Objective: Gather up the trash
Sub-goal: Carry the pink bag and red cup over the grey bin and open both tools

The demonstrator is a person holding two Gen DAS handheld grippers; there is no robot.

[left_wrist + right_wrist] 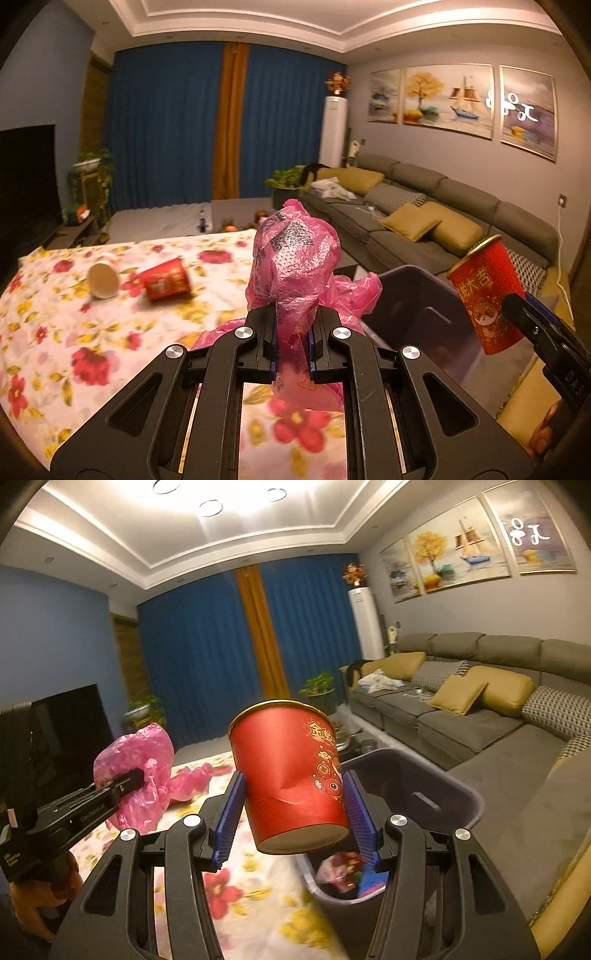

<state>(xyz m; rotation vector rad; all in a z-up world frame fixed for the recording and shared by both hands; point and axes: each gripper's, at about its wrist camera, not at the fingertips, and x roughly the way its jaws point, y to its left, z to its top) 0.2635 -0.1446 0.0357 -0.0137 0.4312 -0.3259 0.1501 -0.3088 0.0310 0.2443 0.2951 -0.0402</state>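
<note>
Between the right jaws, a red cup (291,775) sits clamped.

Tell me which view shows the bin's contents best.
Right wrist: it looks down into the dark bin, showing wrappers at the bottom. Left wrist shows only the bin's rim and inner wall, no contents.
</note>
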